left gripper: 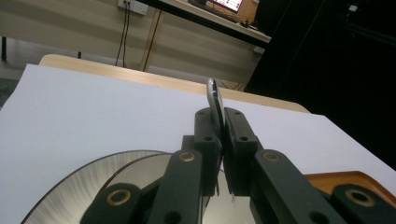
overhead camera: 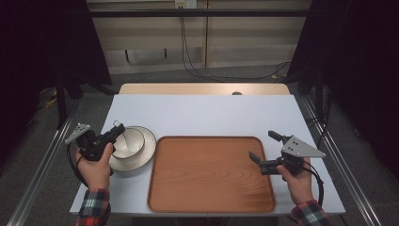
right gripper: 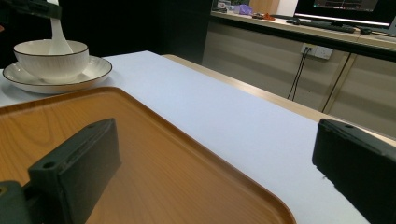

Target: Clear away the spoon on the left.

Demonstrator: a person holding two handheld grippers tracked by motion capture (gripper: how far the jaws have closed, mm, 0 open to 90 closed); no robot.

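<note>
White ceramic spoon sat pinched by its handle tip in my left gripper, bowl end down inside the bowl just below, where I feared it slipping; right gripper gaped empty.

Tray bare w/ low rim, bowl on plate blocks left, far table open

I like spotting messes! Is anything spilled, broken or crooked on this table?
Nothing stands out. The bowl sits upright on its plate, left of the bare wooden tray. The left tongs pinch a white spoon that dips into the bowl. No spills or cracks show.
</note>
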